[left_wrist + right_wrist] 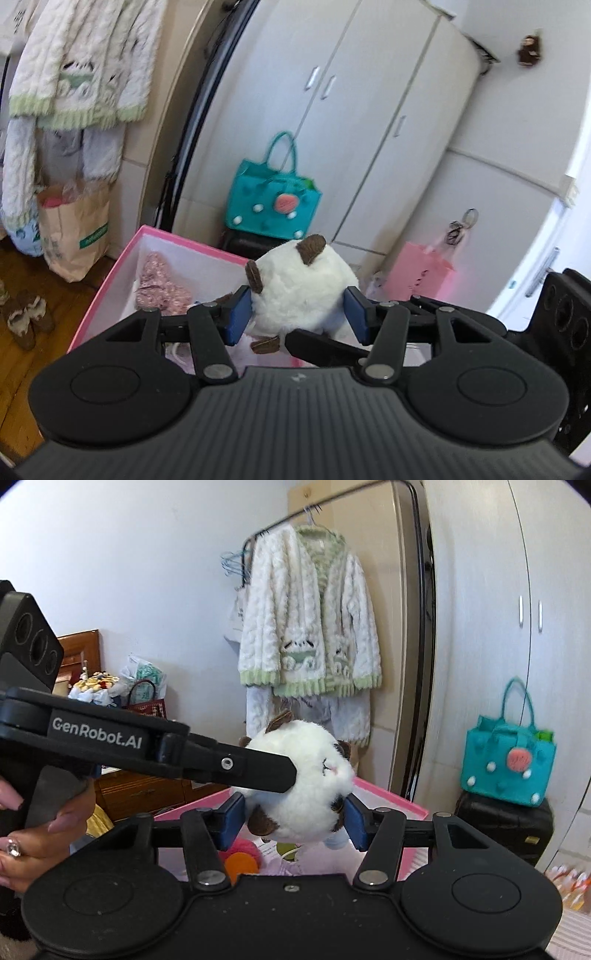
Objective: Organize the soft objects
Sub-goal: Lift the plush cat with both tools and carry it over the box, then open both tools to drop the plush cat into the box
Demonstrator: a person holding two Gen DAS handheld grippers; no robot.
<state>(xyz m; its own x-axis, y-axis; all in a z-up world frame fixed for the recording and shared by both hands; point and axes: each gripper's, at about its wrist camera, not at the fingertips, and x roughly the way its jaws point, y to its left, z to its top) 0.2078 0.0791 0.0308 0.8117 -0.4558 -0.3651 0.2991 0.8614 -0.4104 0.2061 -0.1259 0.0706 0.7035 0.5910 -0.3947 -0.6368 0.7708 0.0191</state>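
Gripping: both grippers clamp one round plush toy (pixel 303 288); left gripper (pixel 299 314) presses its blue pads on the flanks, right gripper (pixel 293 821) squeezes its underside.
Place: plush held in the air above an open pink box (pixel 110 280).
Facing: stitched face toward the wardrobe side in the right view; brown ears up; near-spherical, no clear long axis.
Texture: white fluffy fur, brown felt-like ears and feet.
Box contents: pink floral cloth (pixel 159 284).
Around: teal felt handbag (pixel 273 199) on a black case, fleecy white cardigan (pixel 306 627) on a rail, paper bag (pixel 74 232).
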